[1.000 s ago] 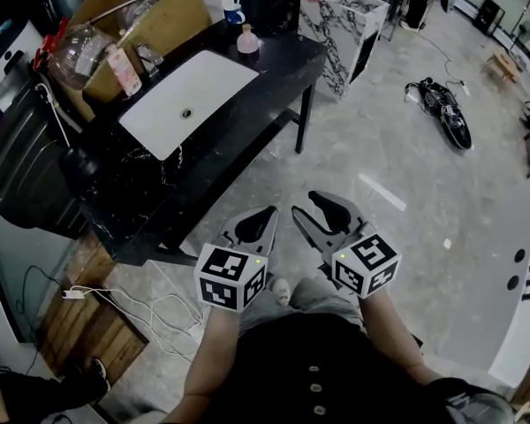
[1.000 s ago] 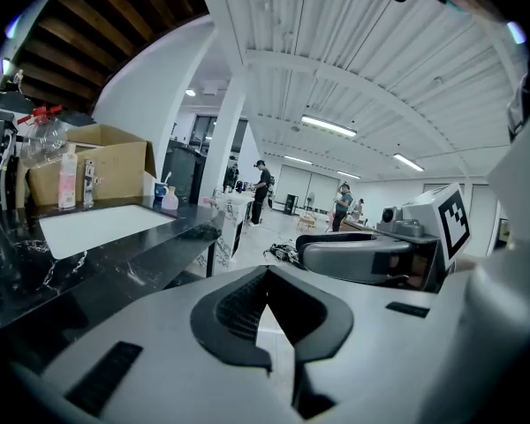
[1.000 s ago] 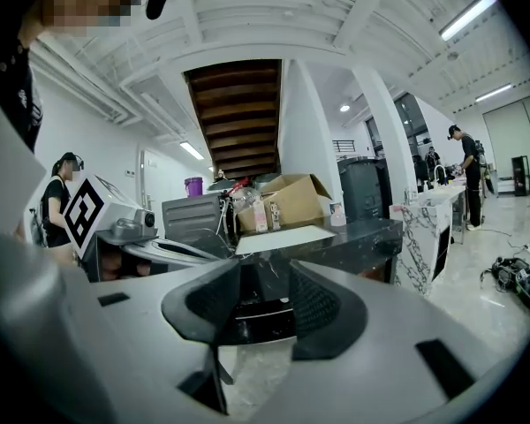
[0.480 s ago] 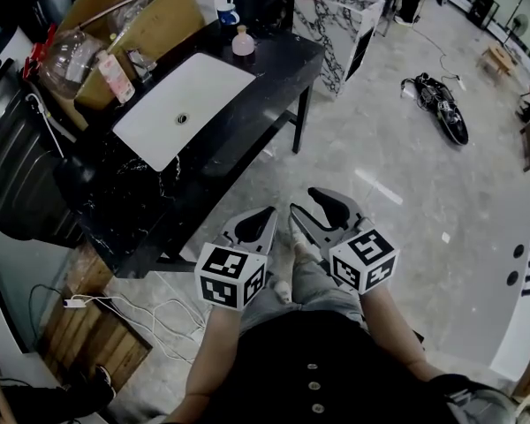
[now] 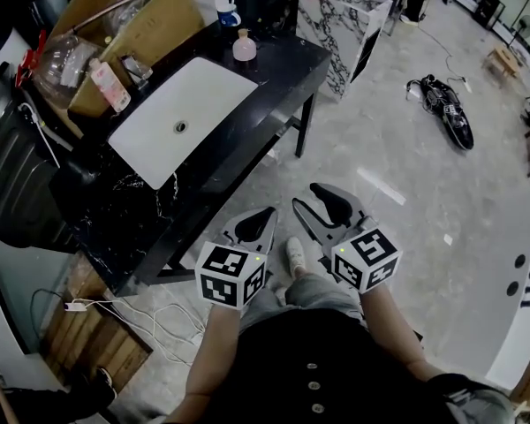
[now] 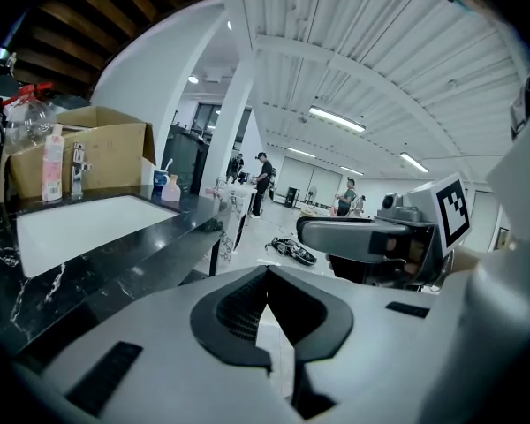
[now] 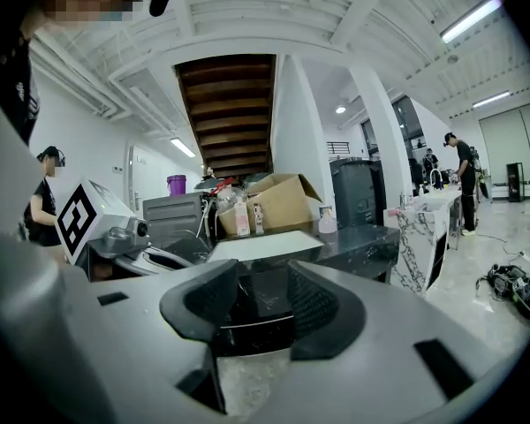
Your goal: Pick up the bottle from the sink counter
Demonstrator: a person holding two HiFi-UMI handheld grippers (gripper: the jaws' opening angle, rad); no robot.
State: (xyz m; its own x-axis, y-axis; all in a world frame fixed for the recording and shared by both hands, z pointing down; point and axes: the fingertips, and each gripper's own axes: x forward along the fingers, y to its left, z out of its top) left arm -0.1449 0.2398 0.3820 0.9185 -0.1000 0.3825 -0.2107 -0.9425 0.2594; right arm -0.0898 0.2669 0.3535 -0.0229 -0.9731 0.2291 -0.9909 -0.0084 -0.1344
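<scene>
The left gripper (image 5: 265, 214) is held low in front of the person. Its 2 jaws are closed tip to tip with nothing between them, and the left gripper view shows only a sliver of floor under the meeting pads. The right gripper (image 5: 304, 200) sits just beside it with its jaws moderately apart and empty. In the right gripper view, the dark edge of the counter shows through the gap.

Both grippers are well apart from the black sink counter (image 5: 278, 64), over grey floor. The pink bottle (image 5: 244, 46) stands upright on the counter's far corner, beyond the white basin (image 5: 203, 91) and near a cup (image 5: 229, 13).

A 2nd, taller bottle (image 5: 108, 76) stands on the basin's other side by the faucet (image 5: 134, 66), in front of a cardboard box (image 5: 155, 20). It may be leaning on the box, but the head view is too small to tell.
</scene>
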